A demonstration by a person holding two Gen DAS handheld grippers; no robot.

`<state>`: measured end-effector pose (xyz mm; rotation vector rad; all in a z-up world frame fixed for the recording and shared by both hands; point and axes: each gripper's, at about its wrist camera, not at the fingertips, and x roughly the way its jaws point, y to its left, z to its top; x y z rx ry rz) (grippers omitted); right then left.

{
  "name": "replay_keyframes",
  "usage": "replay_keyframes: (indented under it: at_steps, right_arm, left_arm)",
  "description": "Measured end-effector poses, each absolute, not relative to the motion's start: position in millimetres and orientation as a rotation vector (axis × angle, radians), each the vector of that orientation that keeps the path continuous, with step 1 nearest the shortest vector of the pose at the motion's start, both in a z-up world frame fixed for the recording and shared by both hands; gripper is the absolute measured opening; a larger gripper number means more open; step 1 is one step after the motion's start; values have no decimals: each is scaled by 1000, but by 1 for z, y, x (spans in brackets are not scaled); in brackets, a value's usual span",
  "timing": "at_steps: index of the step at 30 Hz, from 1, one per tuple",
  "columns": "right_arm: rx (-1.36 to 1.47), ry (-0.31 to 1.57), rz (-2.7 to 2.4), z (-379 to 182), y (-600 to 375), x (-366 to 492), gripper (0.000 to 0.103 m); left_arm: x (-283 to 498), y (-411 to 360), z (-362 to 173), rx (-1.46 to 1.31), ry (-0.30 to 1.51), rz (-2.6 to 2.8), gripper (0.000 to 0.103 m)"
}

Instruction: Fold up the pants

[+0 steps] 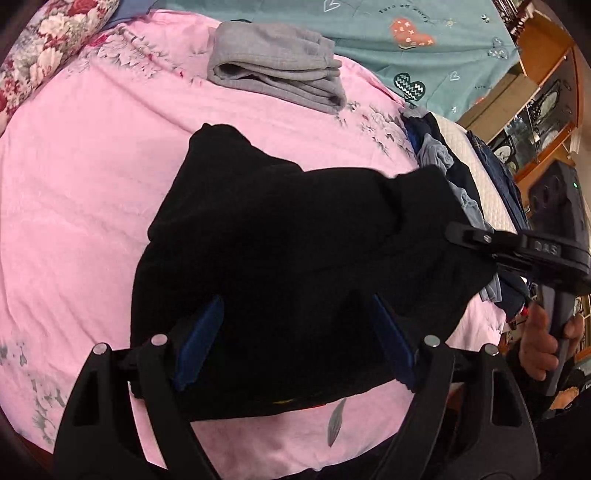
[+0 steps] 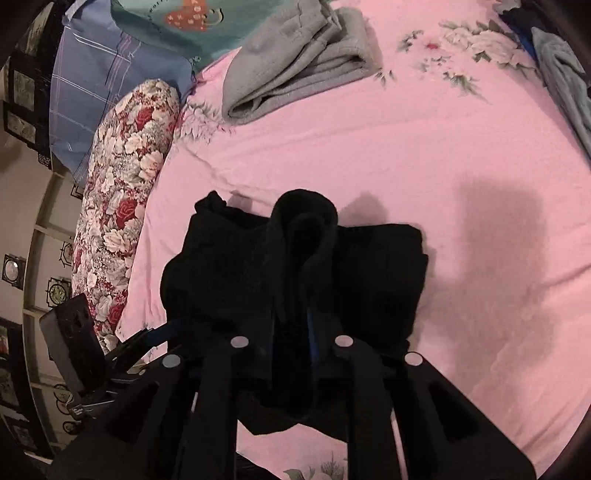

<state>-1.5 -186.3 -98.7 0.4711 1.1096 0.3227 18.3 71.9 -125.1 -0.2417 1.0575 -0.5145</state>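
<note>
Black pants (image 1: 295,236) lie partly folded in a thick bundle on the pink floral bedsheet (image 1: 74,206). My left gripper (image 1: 295,314) is open, its blue-padded fingers (image 1: 201,339) spread over the near edge of the pants. In the right wrist view the pants (image 2: 236,266) rise in a pinched fold between the fingers. My right gripper (image 2: 295,325) is shut on that fold. The right gripper also shows in the left wrist view (image 1: 465,230), held by a hand at the pants' right side.
Folded grey pants (image 1: 277,66) lie farther back on the sheet, also in the right wrist view (image 2: 295,59). A pile of blue and dark clothes (image 1: 454,173) lies at the right edge. A floral pillow (image 2: 122,206) and a teal quilt (image 1: 406,33) border the bed.
</note>
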Motion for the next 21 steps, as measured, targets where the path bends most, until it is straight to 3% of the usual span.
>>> replay_keyframes:
  at_steps: [3, 8, 11, 12, 19, 21]
  right_arm:
    - [512, 1079, 283, -91, -203, -30, 14]
    - [551, 1153, 185, -145, -213, -30, 16]
    - [458, 1172, 140, -148, -212, -21, 44]
    - [412, 1187, 121, -141, -211, -20, 57]
    - [191, 1072, 241, -42, -179, 17, 59]
    - [114, 1124, 408, -43, -134, 48, 66]
  left_arm:
    - [20, 67, -130, -233, 1074, -524, 81]
    - [24, 63, -140, -210, 1094, -511, 82]
    - [18, 73, -132, -231, 1090, -524, 82]
    - [17, 78, -129, -238, 1084, -523, 82]
    - [8, 100, -115, -297, 1061, -527, 82]
    - [8, 99, -115, -309, 1064, -546, 82]
